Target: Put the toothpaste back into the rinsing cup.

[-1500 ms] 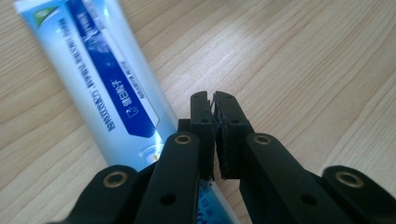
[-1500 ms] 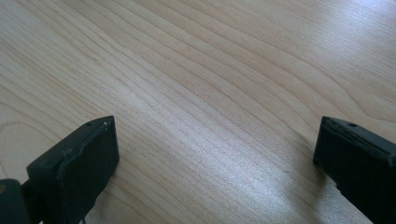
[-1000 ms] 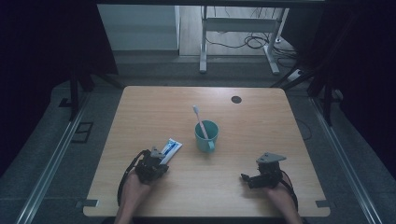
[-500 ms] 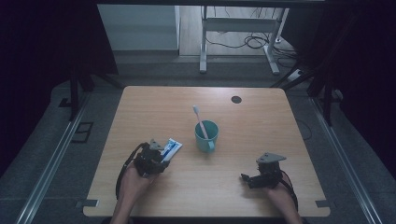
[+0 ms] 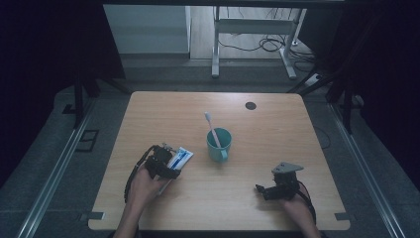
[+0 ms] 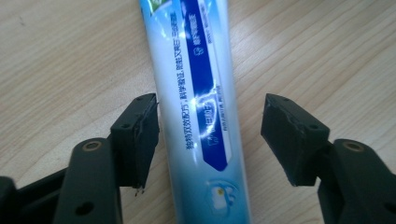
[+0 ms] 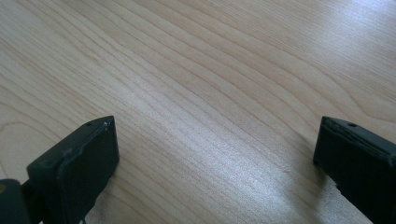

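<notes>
A white and blue toothpaste tube (image 6: 201, 93) lies flat on the wooden table (image 5: 267, 124). My left gripper (image 6: 210, 135) is open, one jaw on each side of the tube, and the left jaw nearly touches it. In the high view the tube (image 5: 181, 157) pokes out beyond the left gripper (image 5: 168, 166), left of a teal mug (image 5: 218, 145) that holds a white toothbrush (image 5: 212, 127). My right gripper (image 5: 261, 190) rests open near the front right, with bare wood between its fingers (image 7: 84, 158).
A small dark round spot (image 5: 250, 105) marks the table's far right. The table's front edge runs just behind both hands. Beyond the far edge stand a white metal frame (image 5: 247, 29) and cables on the floor.
My left gripper has slid forward along the tube, so its jaws now straddle it. The right gripper, mug and toothbrush have stayed put.
</notes>
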### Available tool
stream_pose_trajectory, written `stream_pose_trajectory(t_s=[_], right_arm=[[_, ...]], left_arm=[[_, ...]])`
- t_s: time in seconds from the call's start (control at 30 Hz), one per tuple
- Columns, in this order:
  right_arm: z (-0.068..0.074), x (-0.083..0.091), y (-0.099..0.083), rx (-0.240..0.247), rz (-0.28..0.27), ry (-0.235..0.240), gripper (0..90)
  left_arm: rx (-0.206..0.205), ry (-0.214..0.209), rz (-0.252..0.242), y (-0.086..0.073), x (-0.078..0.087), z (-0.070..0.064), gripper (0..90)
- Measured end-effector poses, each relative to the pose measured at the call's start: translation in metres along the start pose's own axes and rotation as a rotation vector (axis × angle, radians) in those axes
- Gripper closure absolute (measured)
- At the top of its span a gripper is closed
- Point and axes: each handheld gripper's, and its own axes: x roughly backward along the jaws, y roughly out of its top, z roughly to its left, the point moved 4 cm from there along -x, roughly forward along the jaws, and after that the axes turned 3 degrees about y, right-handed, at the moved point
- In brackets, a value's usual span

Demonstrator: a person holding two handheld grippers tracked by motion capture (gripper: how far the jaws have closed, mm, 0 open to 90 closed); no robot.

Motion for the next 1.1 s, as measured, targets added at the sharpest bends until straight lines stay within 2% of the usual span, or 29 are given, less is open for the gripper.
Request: stream_pose_trajectory(t_s=[0.13, 0.2, 0.27, 0.3, 0.33, 0.37, 0.4, 0.47, 0.7, 0.93, 1.03, 1.1], right_arm=[[0.0, 0.0, 0.0, 0.0, 0.0, 0.0, 0.0], [0.0, 0.0, 0.0, 0.0, 0.0, 0.0, 0.1], [0.0, 0.0, 0.0, 0.0, 0.0, 0.0, 0.1], [0.0, 0.0, 0.0, 0.0, 0.001, -0.001, 0.1], [0.0, 0.0, 0.0, 0.002, 0.001, 0.0, 0.1], [0.0, 0.0, 0.0, 0.002, 0.001, 0.0, 0.1], [0.0, 0.0, 0.0, 0.002, 0.001, -0.001, 0.1], [0.0, 0.0, 0.0, 0.001, 0.0, 0.0, 0.0], [0.0, 0.0, 0.0, 0.002, 0.0, -0.001, 0.1], [0.0, 0.0, 0.0, 0.002, 0.001, -0.001, 0.1], [0.0, 0.0, 0.0, 0.002, 0.0, -0.001, 0.0], [0.0, 0.0, 0.0, 0.002, 0.0, -0.001, 0.1]], left_arm=[[-0.002, 0.004, 0.072, 0.004, -0.007, 0.001, 35.0], [-0.002, 0.004, 0.087, 0.005, -0.008, 0.001, 34.4], [-0.007, 0.007, 0.137, 0.008, -0.012, 0.002, 34.3], [-0.007, 0.007, 0.137, 0.008, -0.012, 0.002, 34.3], [-0.011, 0.005, 0.176, 0.011, -0.015, 0.003, 34.4], [-0.011, 0.005, 0.176, 0.011, -0.015, 0.003, 34.6], [-0.02, 0.007, 0.209, 0.013, -0.017, 0.003, 34.7], [-0.017, 0.009, 0.22, 0.014, -0.018, 0.003, 34.7], [-0.04, 0.021, 0.324, 0.024, -0.02, 0.003, 41.0], [-0.04, 0.02, 0.388, 0.03, -0.021, 0.001, 49.0], [-0.042, 0.015, 0.385, 0.03, -0.019, 0.001, 53.5], [-0.048, 0.006, 0.367, 0.029, -0.016, 0.001, 60.0]])
